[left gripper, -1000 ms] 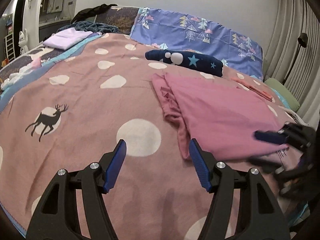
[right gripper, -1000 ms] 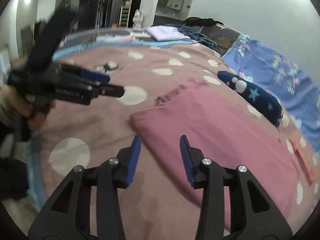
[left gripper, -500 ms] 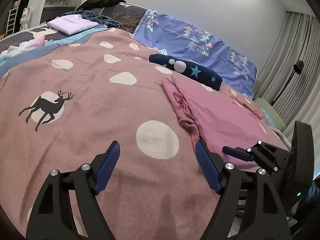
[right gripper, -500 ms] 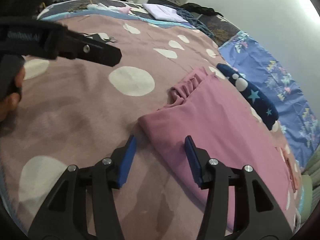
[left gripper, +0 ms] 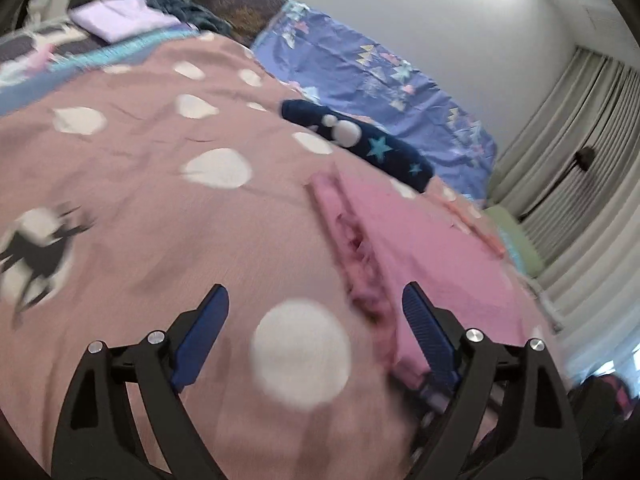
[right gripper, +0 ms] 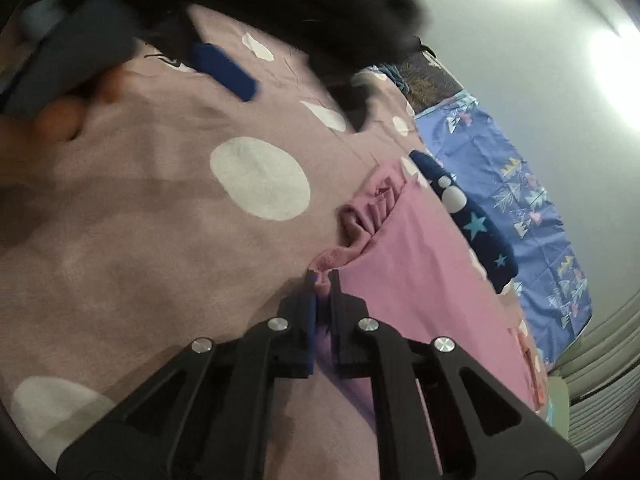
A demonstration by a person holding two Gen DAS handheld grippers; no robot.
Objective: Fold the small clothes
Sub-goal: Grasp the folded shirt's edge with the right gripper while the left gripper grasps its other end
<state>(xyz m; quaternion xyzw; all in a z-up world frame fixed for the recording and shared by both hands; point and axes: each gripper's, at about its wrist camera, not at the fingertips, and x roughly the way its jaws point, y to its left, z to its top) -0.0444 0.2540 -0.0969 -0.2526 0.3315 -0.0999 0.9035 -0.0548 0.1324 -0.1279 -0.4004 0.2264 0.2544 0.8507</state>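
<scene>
While the right gripper (right gripper: 323, 276) has just closed its jaws onto the near corner of the flat pink cotton garment (right gripper: 424, 264), the cloth is pinched between the pads, which stand almost together. The left gripper (left gripper: 316, 304) has just been opening its jaws wide and has hold of nothing — a white dot of the dusty-pink spotted blanket (left gripper: 152, 208) lies between them, and the garment's ruffled waistband edge (left gripper: 360, 264) runs just inside its right-hand jaw.

The likeliest slip, as I judge it, is an uneven lift: the right grip sits on a thin bunched corner, so a quick pull could drag only the top layer or let the hem slide out. The left jaws could also scoop blanket along with cloth, since the two pinks lie flush. The left view is smeared, so exactly where that edge ends is hard to tell.

Ahead of the jaws, a dark navy star-printed folded garment (left gripper: 360, 144) lies close beyond the pink one's far edge, leaving little room to fold forward. To the left of the left jaws the blanket is open.
</scene>
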